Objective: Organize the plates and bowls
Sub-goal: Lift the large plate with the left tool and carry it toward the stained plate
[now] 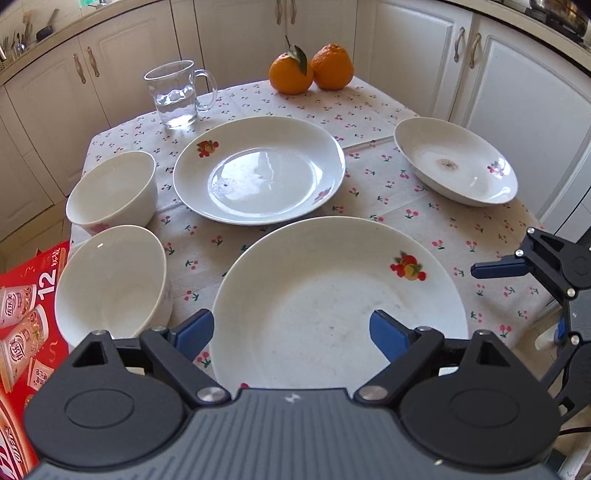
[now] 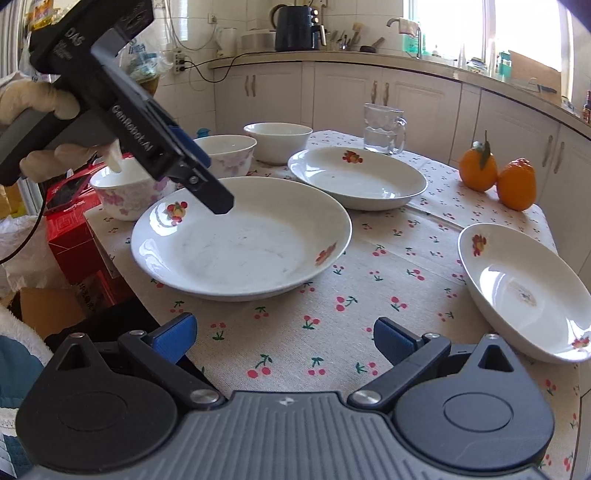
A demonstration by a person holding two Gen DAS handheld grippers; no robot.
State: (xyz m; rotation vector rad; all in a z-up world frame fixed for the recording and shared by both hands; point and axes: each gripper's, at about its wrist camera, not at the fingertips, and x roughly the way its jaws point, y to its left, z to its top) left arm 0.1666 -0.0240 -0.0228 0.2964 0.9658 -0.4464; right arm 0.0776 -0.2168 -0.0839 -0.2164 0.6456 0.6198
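left wrist: left tongs (image 1: 291, 332) spread wide and empty over the near plate (image 1: 332, 302) on the counter (image 1: 424, 221); glazed, slippery, breakable, so take its rim. right wrist: right tongs (image 2: 284, 338) wide, empty, small plate (image 2: 524, 291) just beside

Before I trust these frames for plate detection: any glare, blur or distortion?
Left wrist view: glare on the middle plate, cabinets bowed by the fisheye, image sharp. Right wrist view: window blown out, glare on the right plate.
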